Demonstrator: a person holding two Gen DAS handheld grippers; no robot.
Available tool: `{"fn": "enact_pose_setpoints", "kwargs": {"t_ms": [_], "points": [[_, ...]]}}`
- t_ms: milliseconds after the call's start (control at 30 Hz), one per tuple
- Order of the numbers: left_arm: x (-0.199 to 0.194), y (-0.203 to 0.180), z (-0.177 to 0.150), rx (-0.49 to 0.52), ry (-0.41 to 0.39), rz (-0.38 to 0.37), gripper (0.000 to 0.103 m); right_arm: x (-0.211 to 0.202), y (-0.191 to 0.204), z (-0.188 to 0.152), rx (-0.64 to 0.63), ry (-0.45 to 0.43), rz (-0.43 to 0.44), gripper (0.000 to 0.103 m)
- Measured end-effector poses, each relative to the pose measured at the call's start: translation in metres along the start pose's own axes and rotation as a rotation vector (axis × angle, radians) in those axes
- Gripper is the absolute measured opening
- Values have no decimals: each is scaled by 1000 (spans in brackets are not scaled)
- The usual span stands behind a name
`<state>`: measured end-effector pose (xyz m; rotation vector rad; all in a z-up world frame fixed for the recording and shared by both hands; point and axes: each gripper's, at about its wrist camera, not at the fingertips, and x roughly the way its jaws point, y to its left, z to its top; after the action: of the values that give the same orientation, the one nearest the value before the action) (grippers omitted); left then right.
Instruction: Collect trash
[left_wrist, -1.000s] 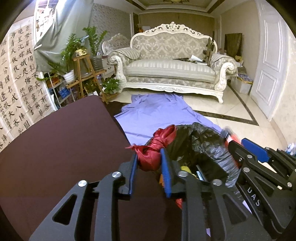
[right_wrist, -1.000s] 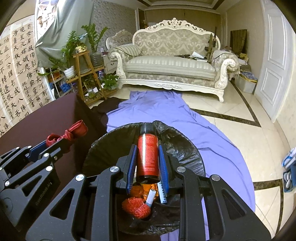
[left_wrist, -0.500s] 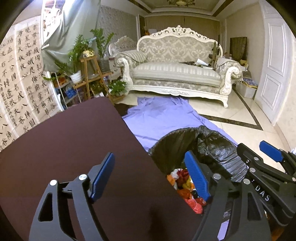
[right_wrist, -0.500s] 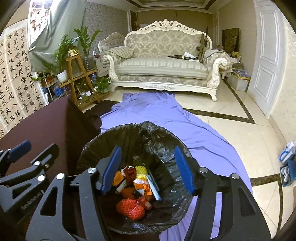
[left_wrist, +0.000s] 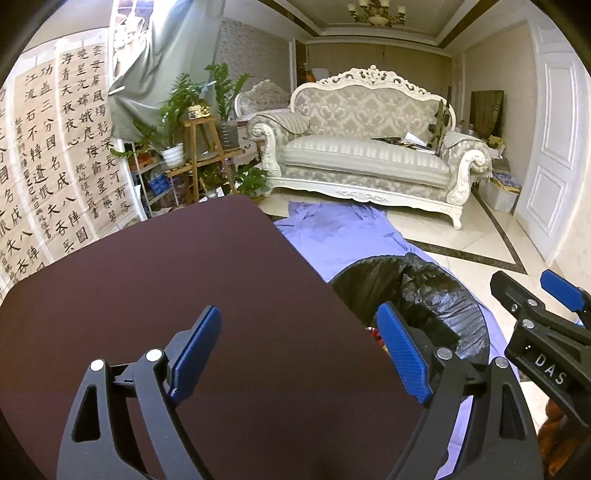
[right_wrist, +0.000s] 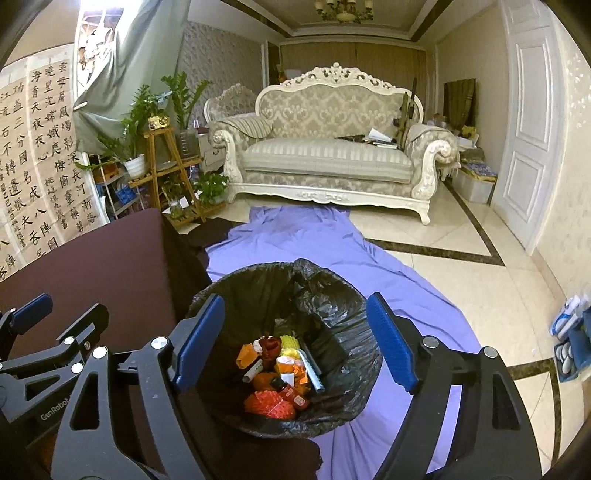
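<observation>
A bin lined with a black bag (right_wrist: 325, 291) stands on a purple sheet beside the dark table. Inside lies mixed trash (right_wrist: 280, 373): orange, red and yellow pieces and a red bottle. My right gripper (right_wrist: 295, 343) is open and empty, held above the bin. My left gripper (left_wrist: 299, 350) is open and empty over the table's right edge (left_wrist: 332, 291), with the bin (left_wrist: 436, 295) to its right. The right gripper also shows in the left wrist view (left_wrist: 546, 314), and the left gripper in the right wrist view (right_wrist: 55, 325).
A dark brown table (left_wrist: 147, 295) fills the left. A purple sheet (right_wrist: 332, 243) covers the floor toward a white sofa (right_wrist: 332, 155). A wooden plant stand (right_wrist: 166, 166) is at the left, a white door (right_wrist: 532, 129) at the right.
The left gripper opened and let go of the red cloth, the right gripper opened and let go of the red bottle. Both now lie in the bin. Both grippers have risen a little.
</observation>
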<state>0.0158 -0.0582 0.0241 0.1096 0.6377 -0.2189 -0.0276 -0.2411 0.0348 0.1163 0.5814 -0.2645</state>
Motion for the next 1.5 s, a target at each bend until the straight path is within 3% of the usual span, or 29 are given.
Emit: {"fn": "enact_pose_setpoints", "kwargs": {"t_ms": [367, 1500], "points": [[-18, 13, -8, -22, -17, 23, 84, -24, 12, -5, -30, -27, 10, 78], [-21, 11, -12, -32, -22, 24, 84, -26, 15, -6, -31, -27, 8, 78]]}}
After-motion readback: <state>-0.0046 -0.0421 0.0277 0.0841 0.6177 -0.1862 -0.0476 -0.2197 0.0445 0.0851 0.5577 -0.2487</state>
